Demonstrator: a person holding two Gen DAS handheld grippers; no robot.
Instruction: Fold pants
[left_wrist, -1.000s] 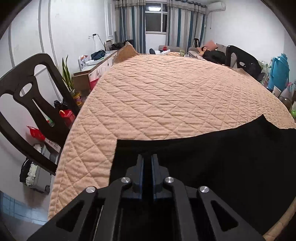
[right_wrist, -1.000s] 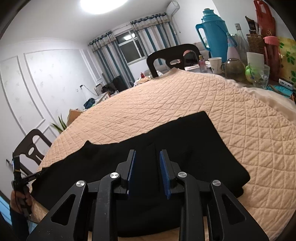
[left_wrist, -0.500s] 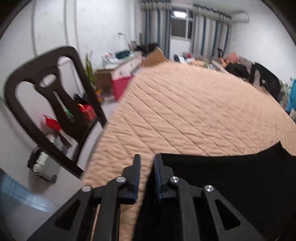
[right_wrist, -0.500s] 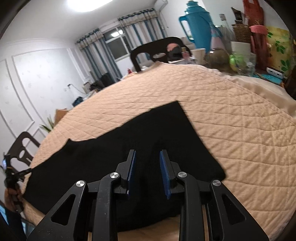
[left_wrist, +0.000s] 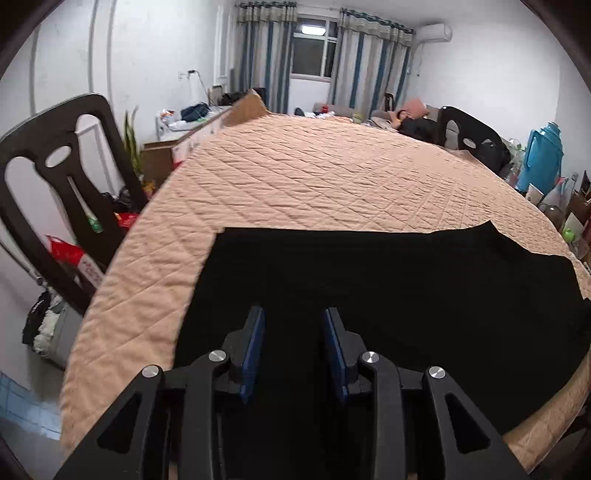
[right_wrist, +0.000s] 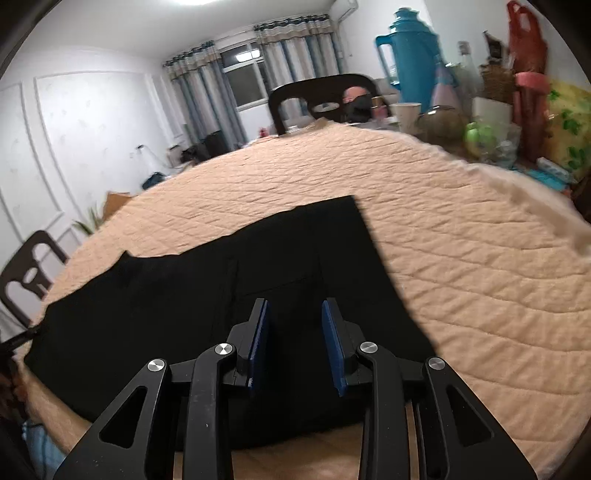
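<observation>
Black pants (left_wrist: 388, 288) lie flat, spread lengthwise along the near edge of a table covered with a peach quilted cloth (left_wrist: 314, 177). My left gripper (left_wrist: 294, 325) is open and empty, hovering over the left end of the pants. My right gripper (right_wrist: 294, 317) is open and empty above the right part of the pants (right_wrist: 221, 295), near their straight right edge. The tip of the left gripper shows at the far left of the right wrist view (right_wrist: 22, 334).
A black chair (left_wrist: 59, 184) stands at the table's left. Another black chair (right_wrist: 321, 96) stands at the far side. A blue thermos (right_wrist: 410, 59), cups and bottles crowd the table's right end. A person lies on a sofa (left_wrist: 410, 122) at the back.
My left gripper was shut on the pants' left end one second ago; it has opened and let go. The pants now lie flatter. My right gripper has stayed open and shifted slightly.
</observation>
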